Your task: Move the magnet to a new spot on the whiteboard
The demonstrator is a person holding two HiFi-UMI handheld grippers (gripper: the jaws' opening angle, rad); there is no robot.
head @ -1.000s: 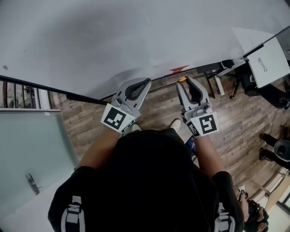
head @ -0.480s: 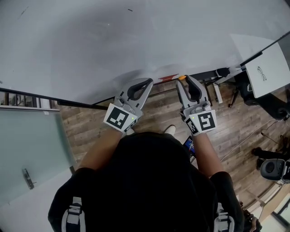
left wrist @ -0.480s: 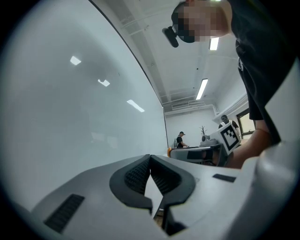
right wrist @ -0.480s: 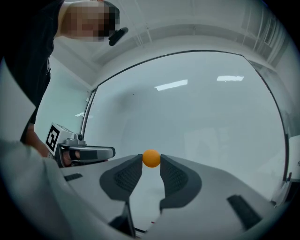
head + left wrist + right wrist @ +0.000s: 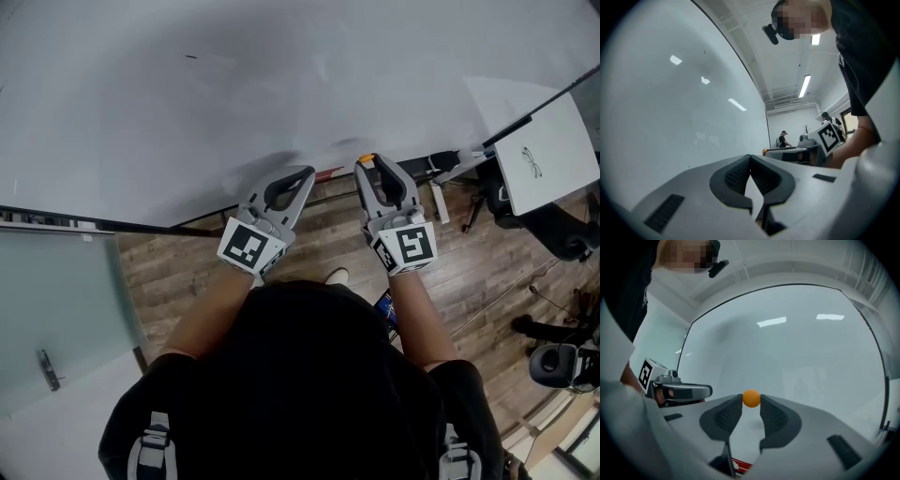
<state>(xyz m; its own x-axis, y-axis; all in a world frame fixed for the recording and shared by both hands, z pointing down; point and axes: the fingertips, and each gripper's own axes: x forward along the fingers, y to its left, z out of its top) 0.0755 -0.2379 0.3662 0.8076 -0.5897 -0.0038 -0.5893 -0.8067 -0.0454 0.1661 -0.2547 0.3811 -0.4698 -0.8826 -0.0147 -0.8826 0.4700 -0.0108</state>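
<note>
A small orange round magnet (image 5: pixel 751 398) is pinched between the tips of my right gripper (image 5: pixel 751 401), which is shut on it just in front of the whiteboard (image 5: pixel 797 352). From the head view the magnet (image 5: pixel 367 159) shows at that gripper's tip (image 5: pixel 368 165), close to the lower edge of the whiteboard (image 5: pixel 281 84). My left gripper (image 5: pixel 307 173) hovers to its left, and in the left gripper view its jaws (image 5: pixel 750 157) meet with nothing between them. The right gripper and magnet (image 5: pixel 765 152) also appear beyond it.
A red item (image 5: pixel 328 173) lies on the dark ledge under the board. A white sheet with a glasses sketch (image 5: pixel 544 150) hangs at the right. A glass door (image 5: pixel 56 309) stands at the left, and a chair (image 5: pixel 562 364) is on the wood floor at the right. People (image 5: pixel 783 139) are far off.
Both grippers have travelled sideways along the board together, the magnet still in the right one. The red item on the ledge now sits nearer the left gripper.
</note>
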